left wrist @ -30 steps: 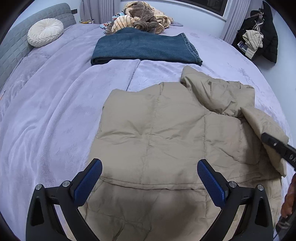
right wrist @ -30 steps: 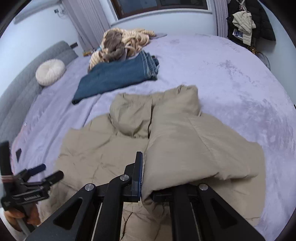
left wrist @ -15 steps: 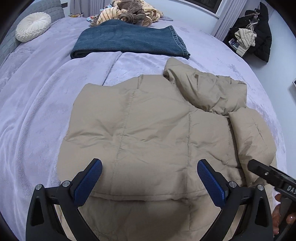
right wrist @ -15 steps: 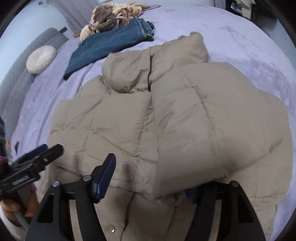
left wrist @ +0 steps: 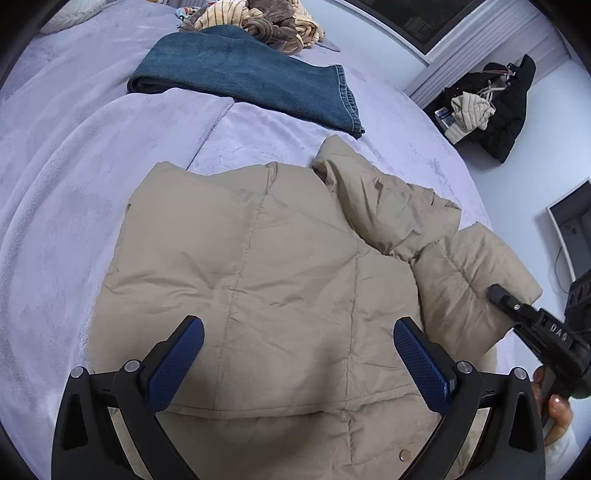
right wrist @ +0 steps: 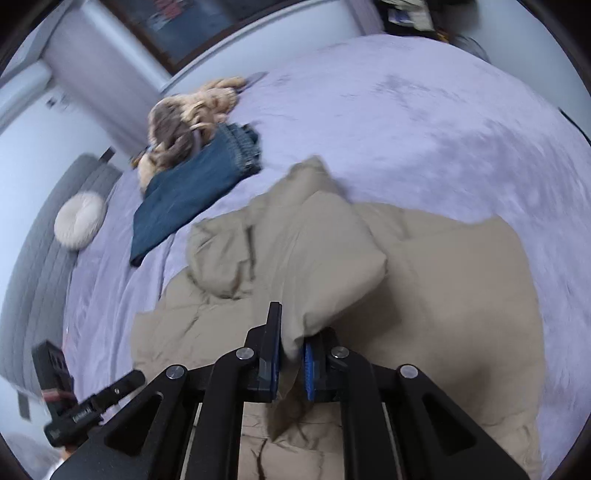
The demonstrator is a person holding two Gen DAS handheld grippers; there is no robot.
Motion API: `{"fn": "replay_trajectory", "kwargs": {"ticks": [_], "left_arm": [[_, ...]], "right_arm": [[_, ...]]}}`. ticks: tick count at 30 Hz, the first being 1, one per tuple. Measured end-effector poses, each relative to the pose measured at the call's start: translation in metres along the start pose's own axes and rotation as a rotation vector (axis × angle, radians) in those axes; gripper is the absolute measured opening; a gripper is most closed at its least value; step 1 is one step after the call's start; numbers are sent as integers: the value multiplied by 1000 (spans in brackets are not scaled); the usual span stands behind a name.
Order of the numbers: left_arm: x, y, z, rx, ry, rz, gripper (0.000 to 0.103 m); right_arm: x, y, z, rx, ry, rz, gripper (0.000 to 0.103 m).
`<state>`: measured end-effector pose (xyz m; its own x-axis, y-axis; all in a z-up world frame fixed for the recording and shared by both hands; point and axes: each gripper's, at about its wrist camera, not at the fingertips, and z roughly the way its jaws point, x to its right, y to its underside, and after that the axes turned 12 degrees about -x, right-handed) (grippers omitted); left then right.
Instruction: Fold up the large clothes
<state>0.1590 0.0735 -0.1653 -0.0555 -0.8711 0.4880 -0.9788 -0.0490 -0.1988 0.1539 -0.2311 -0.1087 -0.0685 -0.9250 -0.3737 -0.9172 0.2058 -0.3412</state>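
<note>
A beige puffer jacket lies spread on the lilac bed, with its collar bunched at the far right. My left gripper hovers open above the jacket's lower part with nothing between its blue pads. In the right wrist view my right gripper is closing, and its pads pinch a raised fold of the jacket. That fold is lifted off the rest of the jacket. The right gripper also shows at the right edge of the left wrist view, in a hand.
Folded blue jeans lie beyond the jacket, with a heap of striped and brown clothes behind them. A round white cushion rests against the grey headboard. Dark clothes hang beside the bed at the right.
The right gripper let go of the jacket's folded side, which dropped flat, then closed again on a fold and raised it. The left gripper tilted down over the jacket, still open.
</note>
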Motion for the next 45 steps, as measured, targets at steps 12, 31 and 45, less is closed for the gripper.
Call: {"fn": "replay_trajectory", "kwargs": {"ticks": [12,31,45], "left_arm": [[-6,-9,-5,-61,295,-40,103],[45,-8,50,-120,92,76,9],[28,3,35,-32,-153,138,61]], "right_arm": [[-68,54,56,-318,-48,-230,67],[223,84,-27,-15,-326,714,4],[193,78,-16,-196,-115,519,40]]}}
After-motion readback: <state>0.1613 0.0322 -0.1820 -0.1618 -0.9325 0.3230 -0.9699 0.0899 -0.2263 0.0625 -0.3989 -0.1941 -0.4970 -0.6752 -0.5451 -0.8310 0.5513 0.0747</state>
